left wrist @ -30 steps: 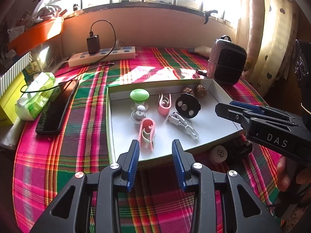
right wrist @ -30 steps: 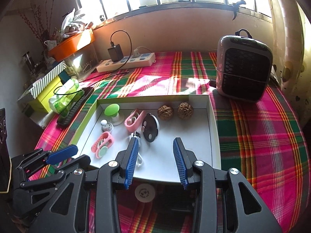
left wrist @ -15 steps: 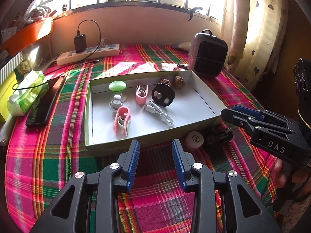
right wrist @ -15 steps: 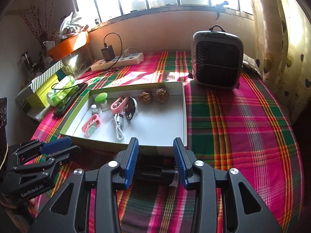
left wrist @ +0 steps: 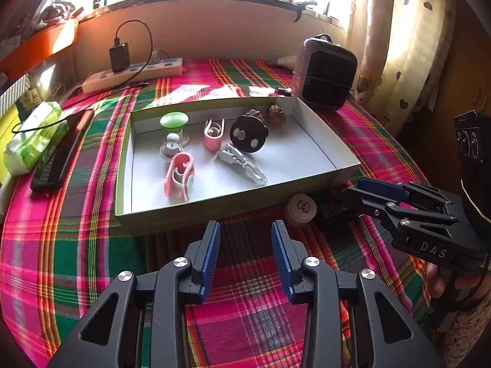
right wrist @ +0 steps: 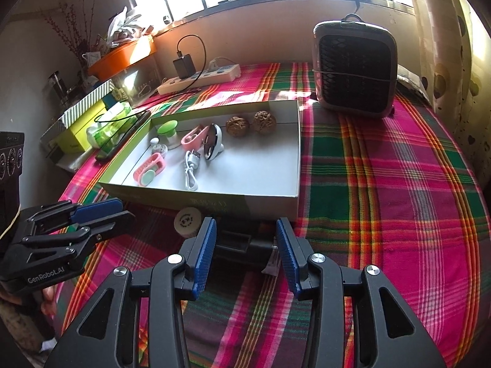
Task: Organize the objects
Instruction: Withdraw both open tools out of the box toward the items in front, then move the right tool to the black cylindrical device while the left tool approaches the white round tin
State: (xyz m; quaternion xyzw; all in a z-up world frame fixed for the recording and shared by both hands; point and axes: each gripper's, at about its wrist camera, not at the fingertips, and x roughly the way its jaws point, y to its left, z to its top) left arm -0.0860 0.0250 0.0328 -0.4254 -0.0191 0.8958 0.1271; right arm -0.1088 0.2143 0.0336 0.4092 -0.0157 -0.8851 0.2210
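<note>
A shallow white box point(left wrist: 214, 211) on the plaid cloth holds a green knob point(left wrist: 173, 121), two pink clips point(left wrist: 179, 179), a black disc point(left wrist: 249, 133), a white cable point(left wrist: 242, 165) and two walnuts point(right wrist: 251, 124). Just outside its front wall lie a small round white cap point(right wrist: 187, 221) and a black block point(right wrist: 242, 243). My right gripper point(right wrist: 245, 227) straddles the black block; its jaws are opening and the pads stand just off the block's sides. My left gripper point(left wrist: 245, 230) hovers open over bare cloth in front of the box, with nothing between its fingers.
A small grey heater point(right wrist: 354, 67) stands behind the box's right corner. A power strip with a charger point(left wrist: 135, 72), a dark phone point(left wrist: 63, 150) and a green tissue pack point(left wrist: 33, 138) lie at the back left. A curtain point(left wrist: 408, 40) hangs at the right.
Both grippers have drawn back toward the table's near edge, so the box looks farther off. The black block now lies between the right gripper's fingers, which have spread slightly.
</note>
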